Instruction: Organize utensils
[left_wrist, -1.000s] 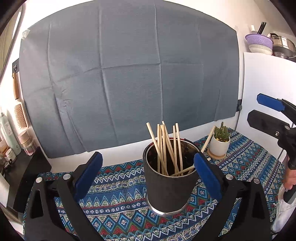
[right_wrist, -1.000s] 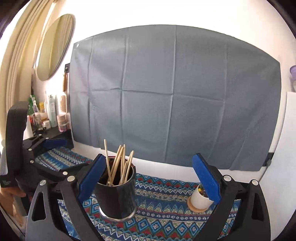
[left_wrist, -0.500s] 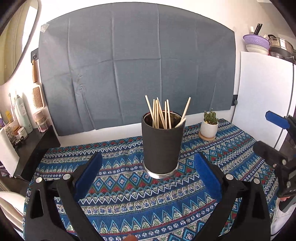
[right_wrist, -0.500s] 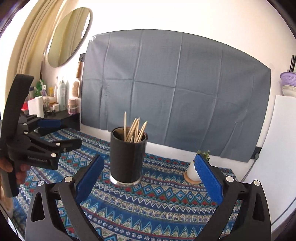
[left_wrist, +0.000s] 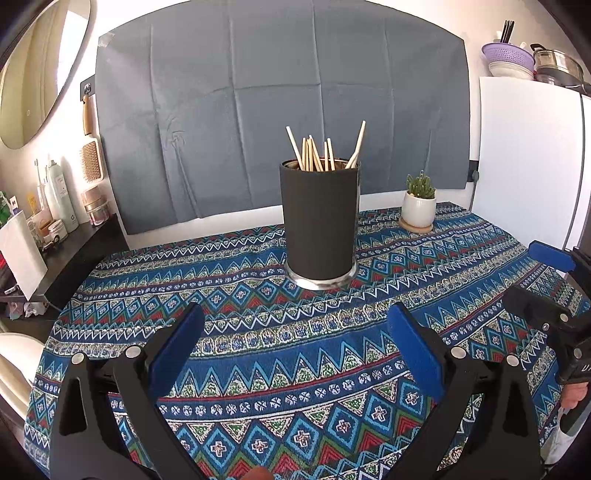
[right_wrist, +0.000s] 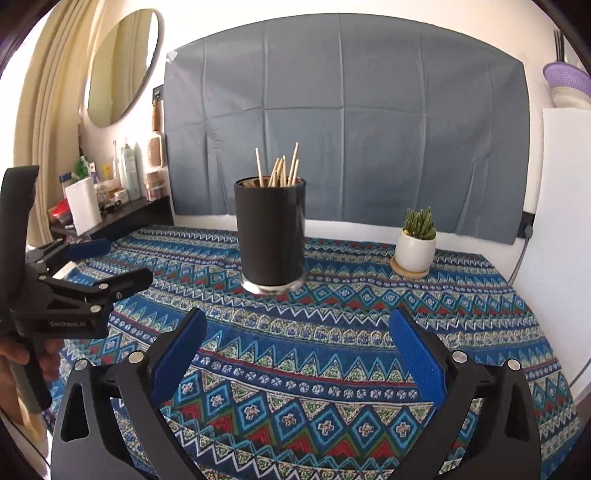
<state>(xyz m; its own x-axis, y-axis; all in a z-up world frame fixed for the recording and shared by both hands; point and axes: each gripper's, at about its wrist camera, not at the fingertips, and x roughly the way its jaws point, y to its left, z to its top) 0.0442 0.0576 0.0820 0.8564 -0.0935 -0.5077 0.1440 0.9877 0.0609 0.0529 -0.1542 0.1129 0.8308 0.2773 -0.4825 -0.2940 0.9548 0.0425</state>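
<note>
A black cylindrical holder (left_wrist: 319, 221) stands upright on the patterned tablecloth (left_wrist: 258, 362), with several wooden chopsticks (left_wrist: 317, 153) standing in it. It also shows in the right wrist view (right_wrist: 271, 232) with the chopsticks (right_wrist: 280, 168). My left gripper (left_wrist: 295, 350) is open and empty, well back from the holder. My right gripper (right_wrist: 301, 354) is open and empty, also back from it. The right gripper shows at the right edge of the left wrist view (left_wrist: 546, 284). The left gripper shows at the left of the right wrist view (right_wrist: 107, 262).
A small cactus in a white pot (left_wrist: 419, 206) sits on a coaster at the back right of the table, also seen in the right wrist view (right_wrist: 415, 247). A dark side shelf with bottles (left_wrist: 55, 206) stands left. A white fridge (left_wrist: 528, 158) stands right.
Both grippers have drawn back from the holder, which now looks smaller and farther away. The holder and chopsticks stay in place. Both grippers stay open.
</note>
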